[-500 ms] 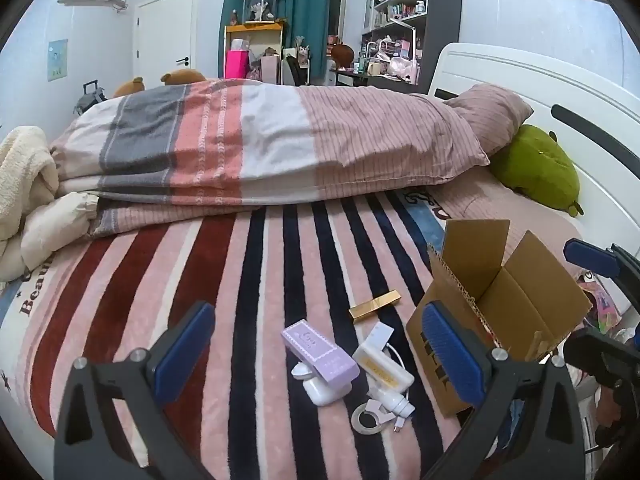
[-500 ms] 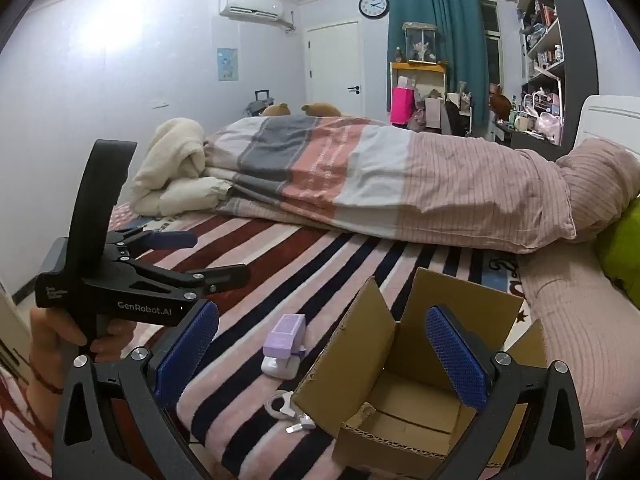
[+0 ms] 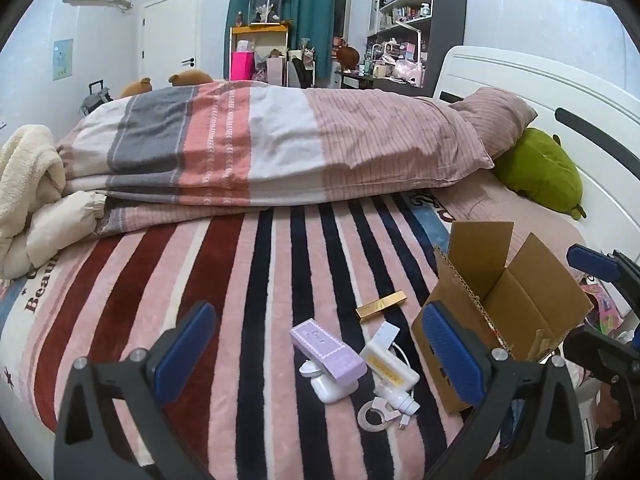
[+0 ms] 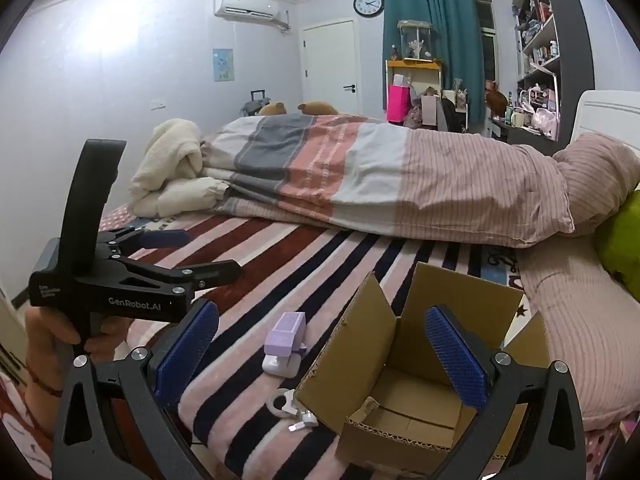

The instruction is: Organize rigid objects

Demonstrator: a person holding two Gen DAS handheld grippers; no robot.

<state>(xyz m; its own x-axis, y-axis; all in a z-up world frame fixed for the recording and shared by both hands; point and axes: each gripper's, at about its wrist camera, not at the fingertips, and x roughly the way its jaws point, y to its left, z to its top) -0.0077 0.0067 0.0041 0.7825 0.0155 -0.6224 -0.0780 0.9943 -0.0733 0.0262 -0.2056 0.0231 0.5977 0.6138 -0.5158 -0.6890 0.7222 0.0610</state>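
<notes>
1. Both tools stand wide open and empty: the left tool (image 3: pixel 316 348) hangs over the small items, and the right tool (image 4: pixel 322 350) hangs over the open box (image 4: pixel 404 364).
2. Taking the box as landmark, on the striped bed: the purple carton (image 3: pixel 328 349) lies just left of it, resting on a white charger (image 3: pixel 328 388). A cream case (image 3: pixel 388 362) lies between the carton and the box. A gold bar (image 3: pixel 381 306) lies beyond the case, near the box's far corner. A tape ring (image 3: pixel 374 414) and a white plug (image 3: pixel 400 400) sit nearest the camera, by the box's near corner.
3. The carton looks light and stiff but likely crushable. I would grip across its long sides, gently.
4. The gold bar looks hard, smooth and probably slippery. Take it across its narrow width, at mid-length.
5. The charger and case trail a thin cable. Lifting one may drag the other, so hold the hard body, not the cord.
6. The box is light corrugated card with raised flaps. It could slide on the plush blanket if nudged.
</notes>
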